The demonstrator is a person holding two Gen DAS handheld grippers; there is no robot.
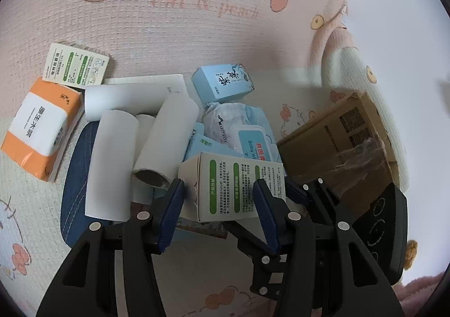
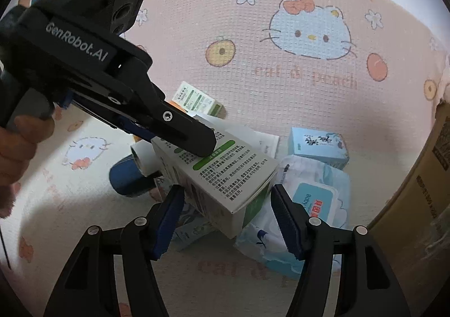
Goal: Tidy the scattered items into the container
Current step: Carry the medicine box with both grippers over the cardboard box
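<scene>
- A pink cartoon-cat cloth (image 1: 197, 36) covers the surface under everything. A white-and-green box (image 1: 239, 185) lies tilted on a heap of things near its middle, and I'll place the rest from that box, seen from the left tongs' side.
- The brown cardboard carton (image 1: 351, 142), the container, stands just right of that box. None of the loose things I can see lie in it.
- The left tongs (image 1: 218, 185) are released, jaws spread at the near end of the box. I can't tell whether either pad touches the box.
- The right tongs (image 2: 227, 193) are released as well, jaws wide on either side of the box's other end, with a gap showing at both pads.
- A person's hand (image 2: 14, 154) grips the handle of the left tongs, off to the box's left.
- An orange tissue pack (image 1: 42, 126) lies well left of the box.
- A dark blue denim piece (image 1: 74, 176) sits left of the box, partly under white paper rolls (image 1: 168, 134) leaning just beside it.
- A baby-wipes pack (image 1: 239, 126) lies directly behind the box, touching it.
- A pale blue box (image 1: 222, 83) sits farther behind.
- A second white-and-green box (image 1: 76, 67) lies far back left, next to the tissue pack.
</scene>
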